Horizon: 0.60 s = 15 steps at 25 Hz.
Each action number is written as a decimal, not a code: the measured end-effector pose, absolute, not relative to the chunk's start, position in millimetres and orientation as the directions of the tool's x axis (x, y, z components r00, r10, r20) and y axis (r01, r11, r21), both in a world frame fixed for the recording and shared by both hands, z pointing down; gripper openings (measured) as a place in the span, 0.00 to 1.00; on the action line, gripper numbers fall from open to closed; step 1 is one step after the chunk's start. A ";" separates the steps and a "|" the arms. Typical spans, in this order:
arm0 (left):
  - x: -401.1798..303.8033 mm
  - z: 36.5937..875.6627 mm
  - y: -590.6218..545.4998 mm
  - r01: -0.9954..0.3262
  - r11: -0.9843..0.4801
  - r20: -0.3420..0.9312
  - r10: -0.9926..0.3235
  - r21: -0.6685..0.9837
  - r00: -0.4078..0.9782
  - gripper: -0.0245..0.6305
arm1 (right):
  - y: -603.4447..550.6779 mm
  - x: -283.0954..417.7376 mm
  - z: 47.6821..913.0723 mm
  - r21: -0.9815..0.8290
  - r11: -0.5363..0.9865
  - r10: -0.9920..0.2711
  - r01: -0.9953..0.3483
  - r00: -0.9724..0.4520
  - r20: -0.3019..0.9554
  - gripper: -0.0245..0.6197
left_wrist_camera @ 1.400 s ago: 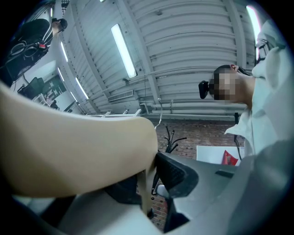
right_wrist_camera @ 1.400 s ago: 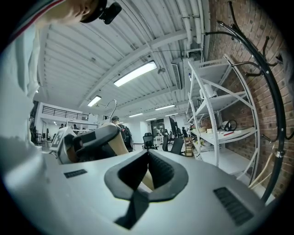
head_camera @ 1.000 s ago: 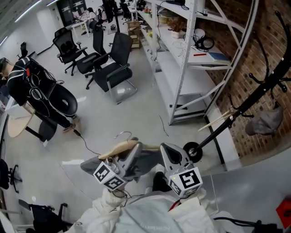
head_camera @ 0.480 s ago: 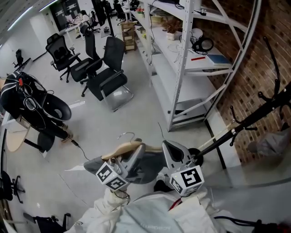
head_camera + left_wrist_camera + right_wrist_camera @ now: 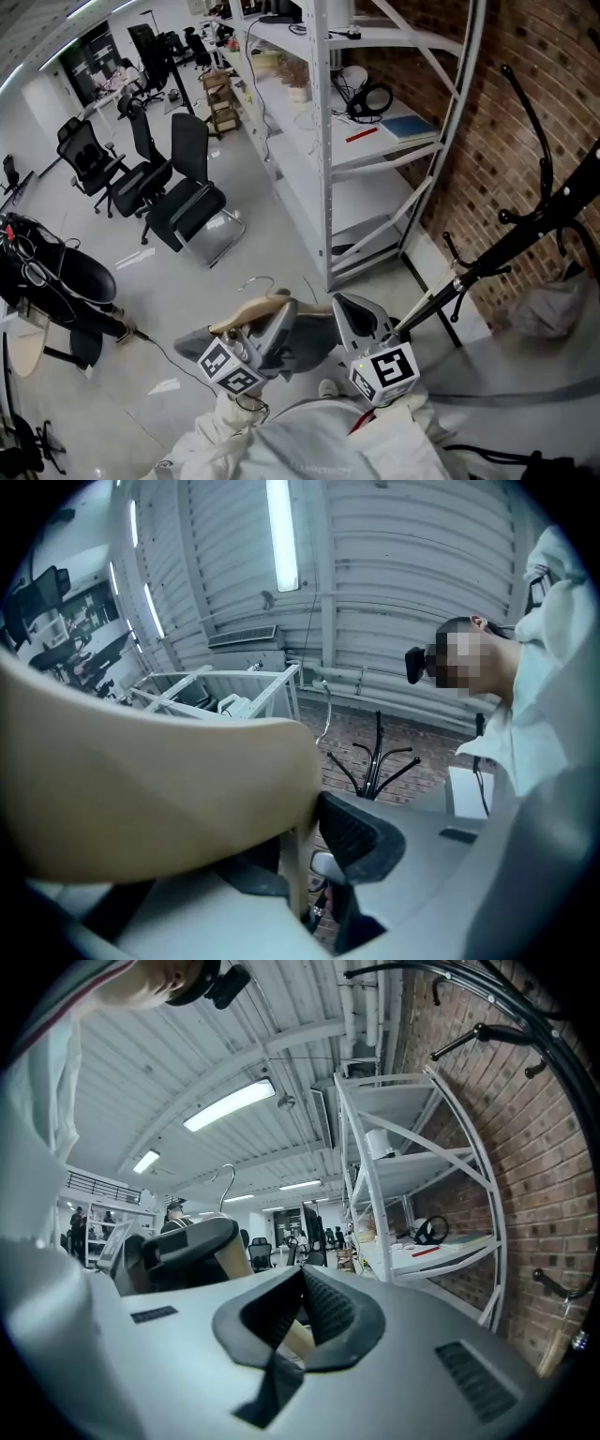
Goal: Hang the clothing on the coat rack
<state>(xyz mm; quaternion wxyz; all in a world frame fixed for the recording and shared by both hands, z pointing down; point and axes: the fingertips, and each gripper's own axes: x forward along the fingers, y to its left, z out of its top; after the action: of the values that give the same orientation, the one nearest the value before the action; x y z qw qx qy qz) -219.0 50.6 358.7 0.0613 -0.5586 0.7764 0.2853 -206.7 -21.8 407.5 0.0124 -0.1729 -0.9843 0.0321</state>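
Note:
A wooden hanger with a metal hook carries a grey garment low in the head view. My left gripper is shut on the hanger's left arm; in the left gripper view the tan hanger fills the space against the black pad. My right gripper is shut on the hanger's other end, with a tan piece pinched between its pads. The black coat rack stands tilted to the right, apart from both grippers; it also shows far off as the coat rack.
White metal shelving stands straight ahead against a brick wall. Black office chairs are on the left floor. A blurred grey garment hangs low by the rack. A black bag on a stand is far left.
The view has swung to the right: shelving and coat rack sit closer and more central, chairs slid left. Both grippers keep their hold on the hanger, unchanged.

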 end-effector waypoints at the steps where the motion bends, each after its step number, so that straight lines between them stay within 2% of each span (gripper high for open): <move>1: -223.3 357.2 39.5 -0.910 0.192 -0.416 -0.841 0.368 -0.346 0.19 | -31.9 -209.6 406.9 -0.065 0.945 0.322 0.321 -0.947 0.012 0.08; 8: -252.6 353.1 -22.4 -0.928 0.053 -0.423 -0.880 0.368 -0.218 0.19 | -88.9 -230.1 402.6 -0.055 0.980 0.193 0.192 -0.981 0.010 0.08; 15: -272.7 347.5 -73.5 -0.914 -0.135 -0.433 -0.900 0.383 -0.049 0.19 | -133.3 -238.0 402.7 -0.058 0.998 0.007 0.005 -0.999 0.037 0.08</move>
<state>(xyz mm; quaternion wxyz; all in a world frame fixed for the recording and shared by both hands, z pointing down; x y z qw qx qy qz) -272.7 -73.5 347.5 0.0112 -0.6896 0.6576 0.3032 -238.0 -133.3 402.7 0.0184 -0.0028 -0.9994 0.0288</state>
